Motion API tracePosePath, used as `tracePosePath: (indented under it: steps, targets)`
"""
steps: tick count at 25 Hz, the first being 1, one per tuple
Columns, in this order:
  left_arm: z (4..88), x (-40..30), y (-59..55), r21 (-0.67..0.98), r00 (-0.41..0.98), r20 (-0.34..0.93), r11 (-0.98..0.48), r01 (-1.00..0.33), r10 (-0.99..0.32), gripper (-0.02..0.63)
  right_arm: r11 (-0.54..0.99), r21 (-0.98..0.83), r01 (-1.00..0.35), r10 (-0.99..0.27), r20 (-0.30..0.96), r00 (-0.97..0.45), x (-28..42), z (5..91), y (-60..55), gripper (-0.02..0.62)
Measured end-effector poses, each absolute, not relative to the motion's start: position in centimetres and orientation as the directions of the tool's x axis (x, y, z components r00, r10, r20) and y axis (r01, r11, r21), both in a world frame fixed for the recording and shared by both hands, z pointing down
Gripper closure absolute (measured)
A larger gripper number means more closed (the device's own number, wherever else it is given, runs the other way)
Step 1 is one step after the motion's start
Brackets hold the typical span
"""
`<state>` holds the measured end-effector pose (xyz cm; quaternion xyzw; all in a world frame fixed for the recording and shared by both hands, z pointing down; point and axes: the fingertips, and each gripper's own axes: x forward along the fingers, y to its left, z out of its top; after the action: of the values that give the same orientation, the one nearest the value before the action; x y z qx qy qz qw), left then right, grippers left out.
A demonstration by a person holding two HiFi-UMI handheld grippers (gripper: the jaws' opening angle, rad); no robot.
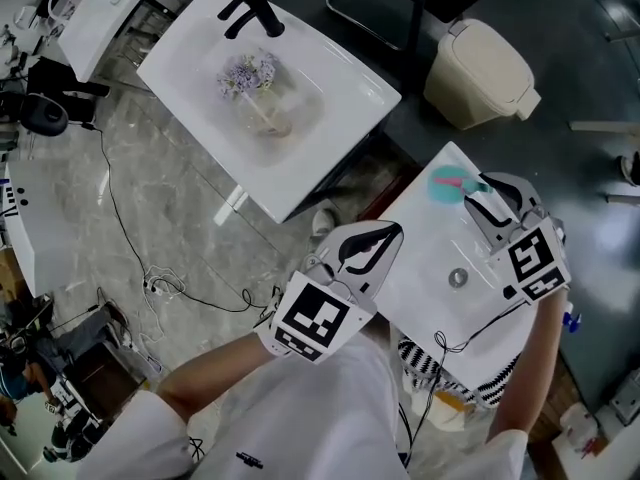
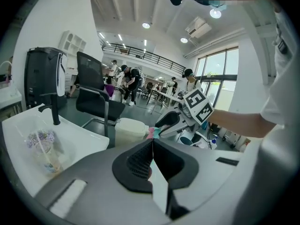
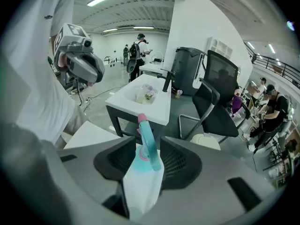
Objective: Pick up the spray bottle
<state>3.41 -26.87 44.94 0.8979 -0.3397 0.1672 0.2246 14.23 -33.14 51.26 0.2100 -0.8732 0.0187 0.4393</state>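
Head view: both tools are held over a white table [image 1: 425, 263]. Of the bottle [image 1: 447, 184] only a teal head with a touch of pink shows, just ahead of the right tool [image 1: 480, 196]; that tool covers the body. The left tool [image 1: 385, 238] hangs beside the right tool, over the table's near edge. A second table [image 1: 335, 80] with flowers [image 1: 248, 72] and a cream bin [image 1: 480, 63] lie well beyond both tools.

Right gripper view: this view alone shows the whole bottle [image 3: 140, 182]. It has a translucent white body, a pink collar, a teal trigger head and a pink nozzle tip. The body lies between the jaws of the right tool [image 3: 149, 146], and the head reaches past their tips. The jaws stand wide apart on either side of the body and do not clamp it. The left tool [image 3: 84, 67] shows off to one side.

Left gripper view: the jaws of the left tool [image 2: 152, 142] meet tip to tip and hold nothing, which the head view does not make clear. Past the tips a sliver of pink and teal marks the bottle [image 2: 152, 133], touching the front of the right tool [image 2: 169, 121] as seen from here.
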Motion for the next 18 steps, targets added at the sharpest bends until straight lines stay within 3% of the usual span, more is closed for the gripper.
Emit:
tracePosePath:
  steps: [18]
  targets:
    - [45.7, 2.8, -26.3, 0.272, 0.7, 0.474, -0.668, -0.693, -0.534, 0.6, 0.947, 0.111, -0.302, -0.258, 0.824, -0.504, 14.2, 55.0, -33.6, 0.471]
